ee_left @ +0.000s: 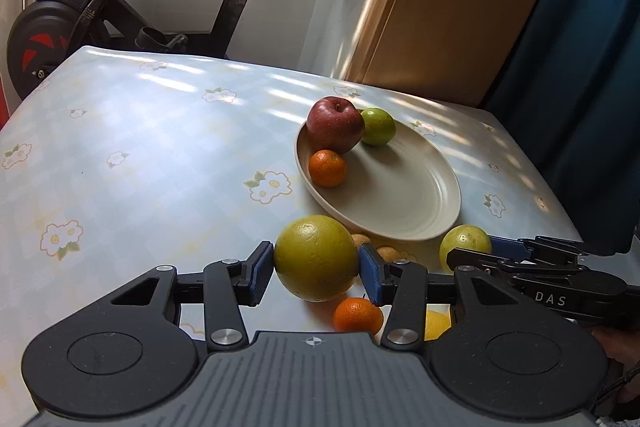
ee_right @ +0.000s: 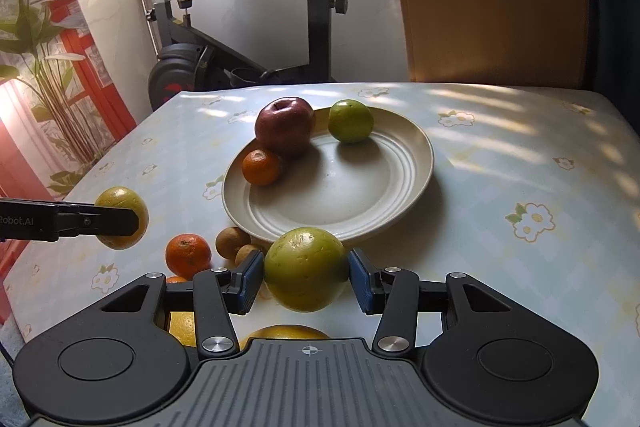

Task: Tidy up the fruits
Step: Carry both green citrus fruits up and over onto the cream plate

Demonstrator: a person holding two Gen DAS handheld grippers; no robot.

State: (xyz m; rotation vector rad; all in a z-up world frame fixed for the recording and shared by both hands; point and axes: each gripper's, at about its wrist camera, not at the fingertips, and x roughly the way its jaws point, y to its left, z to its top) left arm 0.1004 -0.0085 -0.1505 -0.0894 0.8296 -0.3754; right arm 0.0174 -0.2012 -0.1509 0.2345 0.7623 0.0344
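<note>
Both clamping round green fruit: left gripper (ee_left: 317,275) on one (ee_left: 316,258), right gripper (ee_right: 306,277) on another (ee_right: 305,269). Firm, smooth, roll-prone; gripping across widest part, plate (ee_right: 400,195) just ahead.

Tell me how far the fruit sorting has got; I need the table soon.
Done: a red apple, a small green fruit and a small orange mandarin lie on the cream ridged plate. In hand: the left gripper and right gripper each clamp a large yellow-green round fruit. Left: another mandarin, two small brown fruits and yellow fruit near the table's front edge.
</note>
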